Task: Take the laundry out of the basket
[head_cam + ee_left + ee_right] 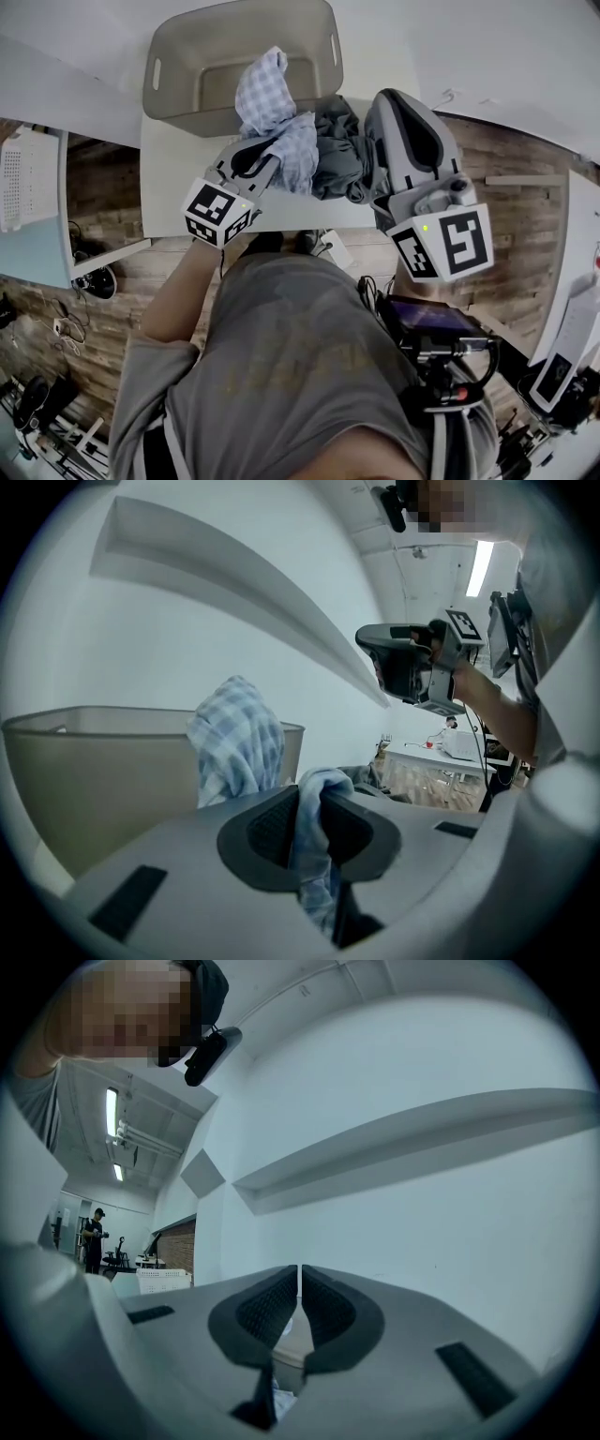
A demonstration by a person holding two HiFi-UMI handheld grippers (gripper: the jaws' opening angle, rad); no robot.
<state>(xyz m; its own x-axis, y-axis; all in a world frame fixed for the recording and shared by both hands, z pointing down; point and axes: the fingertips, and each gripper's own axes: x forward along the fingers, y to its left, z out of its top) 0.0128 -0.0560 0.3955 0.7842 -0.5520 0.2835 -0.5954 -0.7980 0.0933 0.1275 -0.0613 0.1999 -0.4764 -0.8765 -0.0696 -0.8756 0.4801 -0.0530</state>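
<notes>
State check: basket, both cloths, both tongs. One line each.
Basket: upright on the table, top open.
Plaid cloth: pinched by left tongs, tail over basket rim.
Grey garment: heaped on table, outside basket.
Left tongs: shut on plaid cloth.
Right tongs: shut, empty.

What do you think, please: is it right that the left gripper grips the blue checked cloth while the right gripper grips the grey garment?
Not quite: the right gripper grips nothing; the right gripper view shows its fingers shut and empty. The left gripper does grip the blue checked cloth.
</notes>
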